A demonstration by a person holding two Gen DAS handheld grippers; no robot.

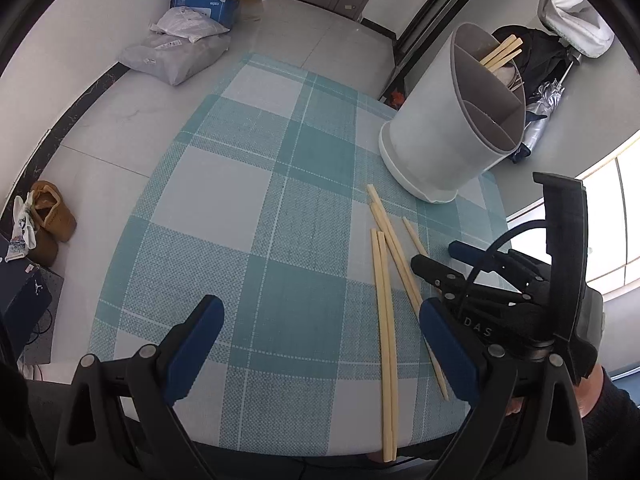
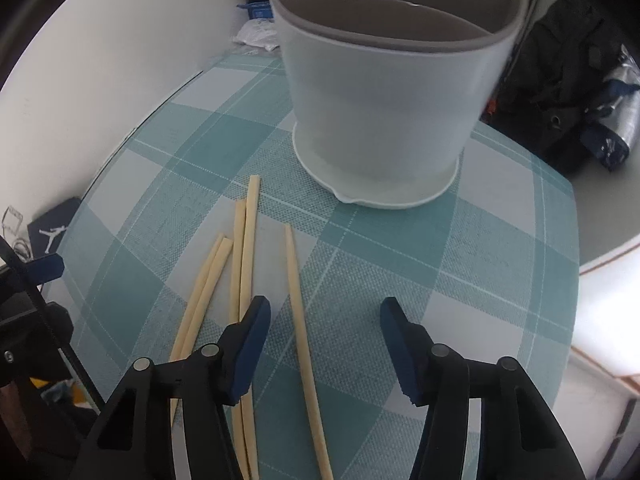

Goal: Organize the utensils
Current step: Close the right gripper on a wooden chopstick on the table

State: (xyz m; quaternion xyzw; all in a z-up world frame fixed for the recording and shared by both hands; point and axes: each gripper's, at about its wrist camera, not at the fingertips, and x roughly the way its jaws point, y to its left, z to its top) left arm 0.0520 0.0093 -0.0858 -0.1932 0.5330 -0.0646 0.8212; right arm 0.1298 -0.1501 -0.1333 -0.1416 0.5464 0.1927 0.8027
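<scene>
We take the white utensil holder (image 2: 376, 112) as our landmark; it stands on the teal checked tablecloth (image 2: 460, 248), toward the cloth's far edge. It has a grey rim and inner dividers. In the left wrist view we see a few chopsticks (image 1: 502, 54) already standing in one of its compartments, their ends rising above the rim.

Five loose chopsticks lie flat on the cloth, on the near side of the holder and a little to its left as the right wrist camera looks at it. A pair (image 2: 204, 288) lies farthest left, side by side. Another pair (image 2: 244, 248) lies beside them, its far ends reaching nearest to the holder's base. A single chopstick (image 2: 298, 300) lies apart to their right.

Our right gripper (image 2: 325, 346) is over these sticks with its jaws parted and nothing pressed between the blue pads. The single chopstick runs lengthwise through the gap, closer to the left pad (image 2: 250, 344) than to the right one, and touches neither as far as we can tell. The left pad sits over the second pair, hiding part of it.

Our left gripper (image 1: 322, 348) hangs over bare cloth, nearer to us than the holder, jaws wide apart and empty. The chopsticks lie toward its right finger (image 1: 448, 344), and the longest pair (image 1: 386, 340) passes between its pads without contact.
</scene>
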